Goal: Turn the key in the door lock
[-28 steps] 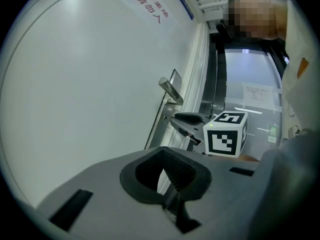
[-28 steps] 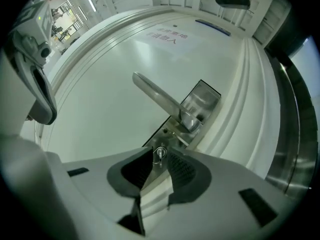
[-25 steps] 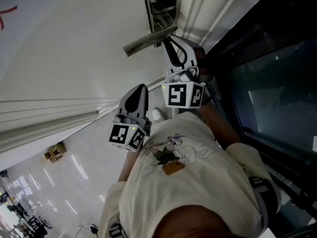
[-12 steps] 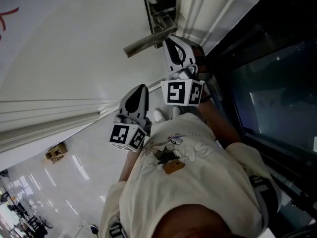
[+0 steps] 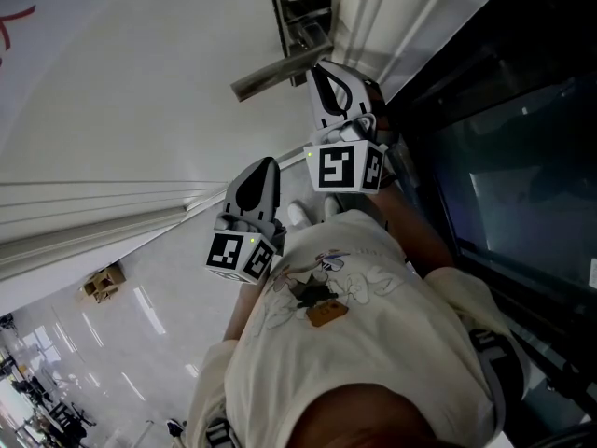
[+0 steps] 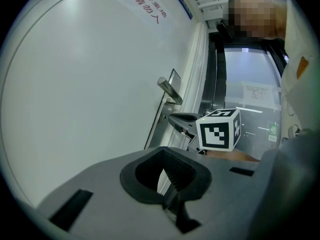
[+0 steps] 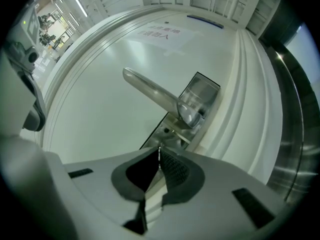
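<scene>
A silver lever handle (image 5: 270, 75) sticks out of a metal lock plate (image 7: 200, 96) on the white door (image 5: 140, 91). My right gripper (image 5: 322, 77) points at the plate just under the handle. In the right gripper view its jaws (image 7: 159, 154) are shut on a thin metal key (image 7: 159, 150) that stands edge-on at the plate. The keyhole itself is hidden behind the jaw tips. My left gripper (image 5: 264, 168) hangs lower and to the left, away from the door hardware. It is shut (image 6: 167, 176) with nothing in it, and the right gripper's marker cube (image 6: 218, 129) shows ahead of it.
A ribbed white door frame (image 7: 240, 109) runs beside the lock plate, with a dark glass panel (image 5: 504, 157) to the right. The person's light shirt (image 5: 364, 343) fills the lower head view. A glossy floor with a small cart (image 5: 103, 286) lies at lower left.
The right gripper's marker cube has tipped and crept slightly upward toward the lock. The left gripper has stayed where it was.
</scene>
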The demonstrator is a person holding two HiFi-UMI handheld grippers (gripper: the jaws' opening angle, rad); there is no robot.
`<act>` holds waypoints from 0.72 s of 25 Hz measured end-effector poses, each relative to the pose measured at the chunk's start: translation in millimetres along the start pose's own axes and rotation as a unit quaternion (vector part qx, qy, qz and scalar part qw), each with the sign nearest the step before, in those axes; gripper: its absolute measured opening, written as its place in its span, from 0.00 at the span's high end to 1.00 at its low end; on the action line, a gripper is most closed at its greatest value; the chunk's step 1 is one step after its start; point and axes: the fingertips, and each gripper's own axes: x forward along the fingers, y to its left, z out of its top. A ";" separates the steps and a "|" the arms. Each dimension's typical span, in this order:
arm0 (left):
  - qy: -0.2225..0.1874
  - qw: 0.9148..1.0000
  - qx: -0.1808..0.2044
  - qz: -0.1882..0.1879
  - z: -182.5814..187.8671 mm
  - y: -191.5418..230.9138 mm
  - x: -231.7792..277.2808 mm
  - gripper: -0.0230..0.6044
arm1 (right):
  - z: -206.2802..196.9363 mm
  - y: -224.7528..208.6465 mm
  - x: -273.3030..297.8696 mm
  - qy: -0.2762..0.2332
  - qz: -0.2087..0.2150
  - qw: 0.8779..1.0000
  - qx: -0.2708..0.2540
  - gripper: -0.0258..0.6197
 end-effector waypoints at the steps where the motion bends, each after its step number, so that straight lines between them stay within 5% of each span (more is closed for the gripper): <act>1: -0.001 1.000 0.001 0.000 0.2 -0.3 -0.5 0.96 | -0.1 -0.1 -0.3 0.000 0.001 1.000 0.004 0.93; 10: -0.002 1.000 0.005 0.000 1.1 -0.6 -1.2 0.96 | 0.0 -2.7 1.0 -0.014 0.025 0.995 0.097 0.93; 18: -0.002 1.000 0.006 -0.004 -0.9 -1.0 2.0 0.96 | -3.4 -4.4 3.4 -0.032 0.047 0.979 0.197 0.93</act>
